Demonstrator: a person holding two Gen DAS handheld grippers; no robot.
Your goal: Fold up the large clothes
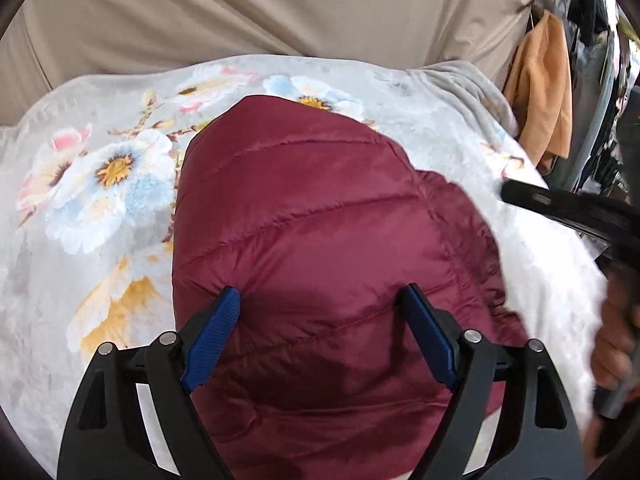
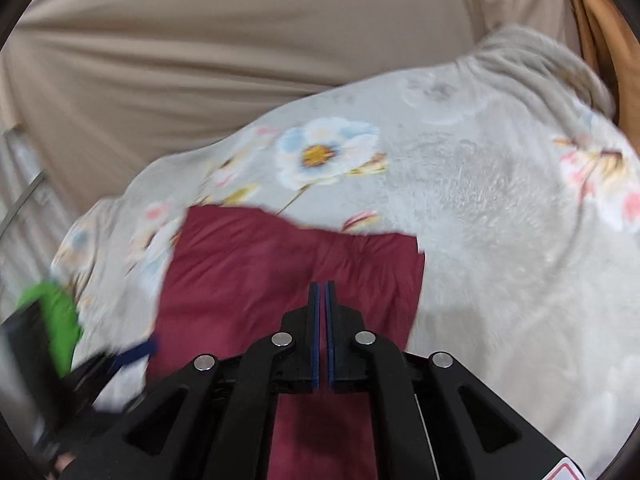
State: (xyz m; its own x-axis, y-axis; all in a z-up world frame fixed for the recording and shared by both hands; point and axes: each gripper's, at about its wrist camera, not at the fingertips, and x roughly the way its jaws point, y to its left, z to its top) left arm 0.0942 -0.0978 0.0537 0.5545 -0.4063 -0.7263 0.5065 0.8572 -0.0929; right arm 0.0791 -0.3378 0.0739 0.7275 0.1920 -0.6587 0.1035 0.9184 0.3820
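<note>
Lying folded on the grey floral fleece blanket (image 1: 100, 208), the maroon quilted puffer jacket (image 1: 320, 232) is sitting beneath both tools. The left tool (image 1: 320, 300) is hovering spread wide, empty; the right tool (image 2: 323, 286), at its three o'clock, is clenched on nothing.

The maroon jacket (image 1: 320, 240) is quilted, faintly glossy cloth. The floral blanket (image 1: 100, 184) looks plush and fuzzy. Beige curtain (image 1: 280, 8): smooth matt fabric, perhaps cotton.
</note>
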